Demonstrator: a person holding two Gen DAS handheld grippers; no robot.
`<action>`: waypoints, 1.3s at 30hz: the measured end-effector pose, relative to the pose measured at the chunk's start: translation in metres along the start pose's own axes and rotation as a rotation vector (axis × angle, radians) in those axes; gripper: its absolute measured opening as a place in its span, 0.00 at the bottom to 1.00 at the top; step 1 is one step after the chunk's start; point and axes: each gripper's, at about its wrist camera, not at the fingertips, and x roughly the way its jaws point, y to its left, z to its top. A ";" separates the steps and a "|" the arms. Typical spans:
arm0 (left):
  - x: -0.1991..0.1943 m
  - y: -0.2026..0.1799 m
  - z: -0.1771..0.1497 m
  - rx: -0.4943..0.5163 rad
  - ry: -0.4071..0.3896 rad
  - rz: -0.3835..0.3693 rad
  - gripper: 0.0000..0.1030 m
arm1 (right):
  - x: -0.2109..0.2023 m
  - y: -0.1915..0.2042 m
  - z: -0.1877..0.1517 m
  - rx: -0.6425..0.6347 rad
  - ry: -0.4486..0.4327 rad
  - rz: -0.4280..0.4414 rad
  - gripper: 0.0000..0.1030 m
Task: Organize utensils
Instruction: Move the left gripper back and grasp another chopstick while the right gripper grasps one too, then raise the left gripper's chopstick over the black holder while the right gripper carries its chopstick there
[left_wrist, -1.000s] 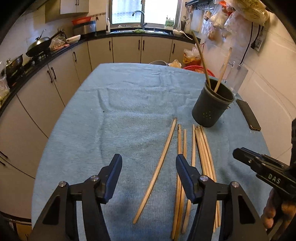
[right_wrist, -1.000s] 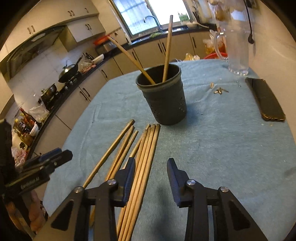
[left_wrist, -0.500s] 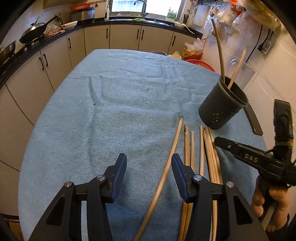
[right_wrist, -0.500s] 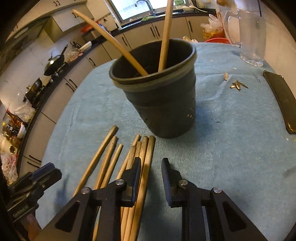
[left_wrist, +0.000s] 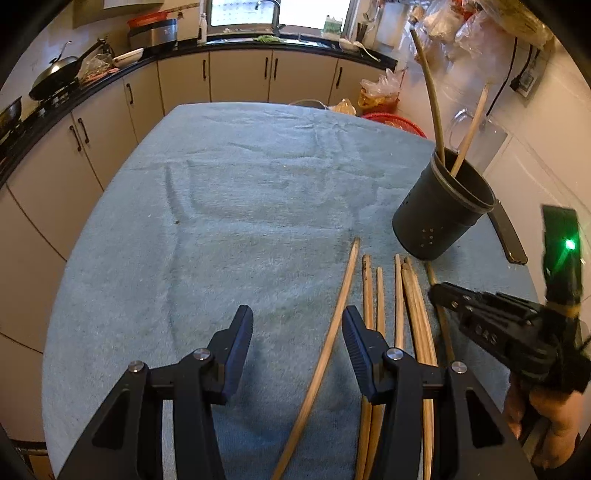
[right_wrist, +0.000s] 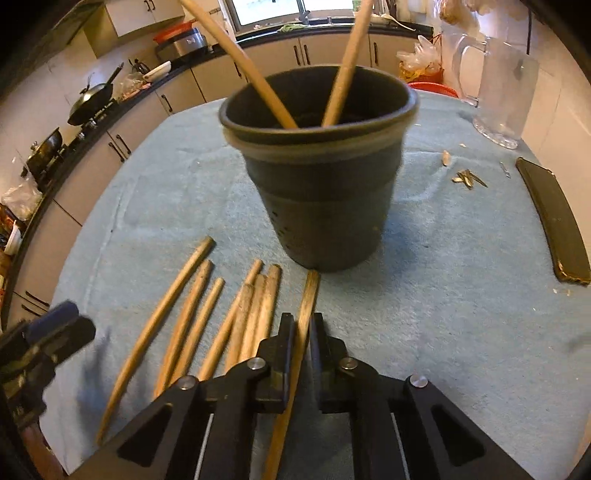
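Observation:
Several wooden chopsticks (right_wrist: 207, 317) lie side by side on the blue towel in front of a black perforated holder (right_wrist: 321, 195), which has two sticks standing in it. My right gripper (right_wrist: 302, 325) is shut on the rightmost chopstick (right_wrist: 310, 291), whose tip points at the holder's base. The left wrist view shows that gripper (left_wrist: 439, 293) low at the right, by the holder (left_wrist: 439, 218). My left gripper (left_wrist: 297, 314) is open over the towel. A long curved chopstick (left_wrist: 332, 332) passes between its fingers, close to the right one. The other loose chopsticks (left_wrist: 410, 314) lie just right of it.
The towel-covered table (left_wrist: 240, 206) stretches far and left. A dark phone (right_wrist: 554, 221) lies at the right edge, with a glass pitcher (right_wrist: 506, 96) behind it and seed shells (right_wrist: 467, 179) nearby. Kitchen counters with pans ring the room.
My right gripper came forward and down toward the holder and closed on the rightmost chopstick. My left gripper edged forward and its jaws narrowed a little around the curved chopstick.

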 end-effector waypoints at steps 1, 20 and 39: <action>0.003 -0.002 0.003 0.005 0.009 -0.008 0.48 | -0.001 -0.004 -0.002 0.002 -0.004 -0.010 0.11; 0.070 -0.047 0.039 0.176 0.180 0.043 0.25 | -0.015 -0.036 -0.029 -0.010 -0.072 0.013 0.12; 0.062 -0.003 0.043 -0.063 0.195 0.038 0.07 | -0.006 -0.033 -0.014 -0.061 -0.013 0.070 0.16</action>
